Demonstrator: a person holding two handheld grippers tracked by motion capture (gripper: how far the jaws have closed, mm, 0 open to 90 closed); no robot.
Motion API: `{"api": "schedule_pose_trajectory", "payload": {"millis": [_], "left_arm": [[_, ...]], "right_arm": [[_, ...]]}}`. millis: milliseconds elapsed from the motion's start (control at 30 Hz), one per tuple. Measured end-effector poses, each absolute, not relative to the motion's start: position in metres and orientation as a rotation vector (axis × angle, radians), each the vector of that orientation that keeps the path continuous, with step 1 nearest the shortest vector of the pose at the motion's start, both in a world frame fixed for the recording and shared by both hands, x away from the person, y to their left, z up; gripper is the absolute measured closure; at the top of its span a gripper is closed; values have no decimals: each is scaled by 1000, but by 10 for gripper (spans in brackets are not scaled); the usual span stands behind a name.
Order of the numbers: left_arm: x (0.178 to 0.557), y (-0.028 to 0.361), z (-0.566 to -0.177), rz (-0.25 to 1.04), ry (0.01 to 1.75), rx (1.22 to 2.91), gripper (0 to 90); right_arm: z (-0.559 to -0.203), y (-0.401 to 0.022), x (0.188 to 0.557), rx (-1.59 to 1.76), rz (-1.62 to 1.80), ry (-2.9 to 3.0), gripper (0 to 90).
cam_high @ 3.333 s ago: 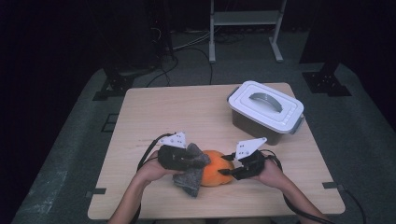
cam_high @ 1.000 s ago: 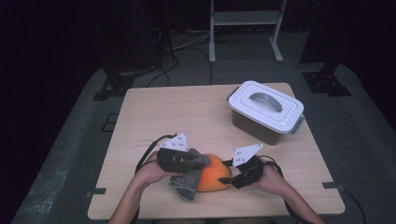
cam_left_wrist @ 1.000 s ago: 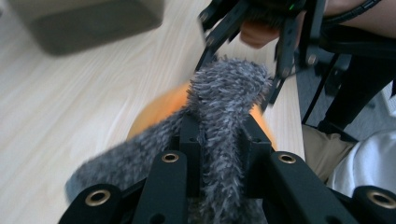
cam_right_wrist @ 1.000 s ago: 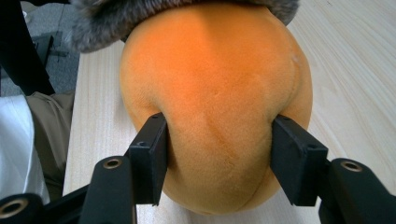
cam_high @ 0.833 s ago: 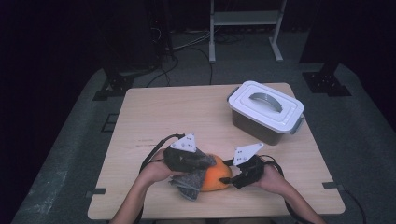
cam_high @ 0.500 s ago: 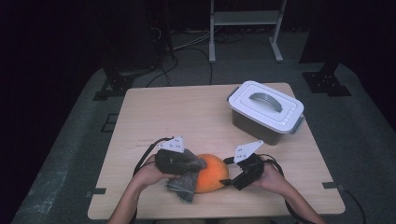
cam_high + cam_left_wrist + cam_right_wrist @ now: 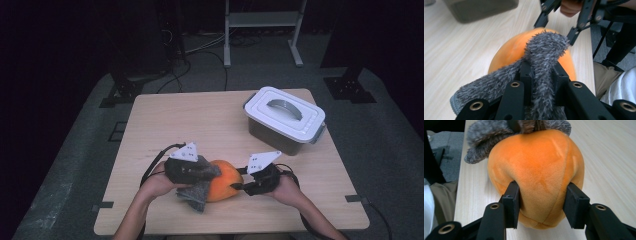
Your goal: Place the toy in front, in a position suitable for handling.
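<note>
Two claws meet: right claw (image 7: 541, 202) has just closed, gripping the orange plush (image 7: 536, 170), left claw (image 7: 541, 75) clamps the grey cloth (image 7: 544, 52).

Black claw (image 7: 541, 202), brass-ringed screw holes, grey three-cornered plate, trailing black cable

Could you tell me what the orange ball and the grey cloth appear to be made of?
The orange ball looks like a stuffed plush: short, matte velvety pile with stitched seams, dented between the pads. The grey cloth seems to be a shaggy microfibre or chenille with long fuzzy fibres and a stitched edge; the exact fibre is unclear.
</note>
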State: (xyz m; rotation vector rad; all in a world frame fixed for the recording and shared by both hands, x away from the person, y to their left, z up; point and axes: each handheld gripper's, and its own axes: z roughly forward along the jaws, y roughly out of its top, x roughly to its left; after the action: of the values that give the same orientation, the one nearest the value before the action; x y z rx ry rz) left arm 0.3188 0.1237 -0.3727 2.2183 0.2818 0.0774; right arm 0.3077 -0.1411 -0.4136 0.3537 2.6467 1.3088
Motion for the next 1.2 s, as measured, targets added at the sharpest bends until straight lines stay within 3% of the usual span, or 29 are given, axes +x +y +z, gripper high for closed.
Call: {"api": "schedule_pose_trajectory", "payload": {"millis": [233,667,833,1033,1133,1167,1200], "left_arm": [[312,87,-365,73,165,2268,755],[328,128,-379,63,333,2210,754],[329,130,-386,44,343,2218,754],[329,132,-387,46,346,2219,753],[329,132,-387,48,346,2222,754],[329,132,-387,52,347,2223,753],[329,131,-385,59,350,2229,753]], "right_arm": [[-411,-132,302,324,1254,2649,520],[-407,-149,306,359,1316,2621,543],[-411,-146,308,375,1331,2653,351],[-417,-151,313,423,1354,2678,277],[-420,-150,313,437,1358,2687,307],[-422,-150,314,470,1381,2685,417],[-422,-151,314,467,1404,2671,466]]}}
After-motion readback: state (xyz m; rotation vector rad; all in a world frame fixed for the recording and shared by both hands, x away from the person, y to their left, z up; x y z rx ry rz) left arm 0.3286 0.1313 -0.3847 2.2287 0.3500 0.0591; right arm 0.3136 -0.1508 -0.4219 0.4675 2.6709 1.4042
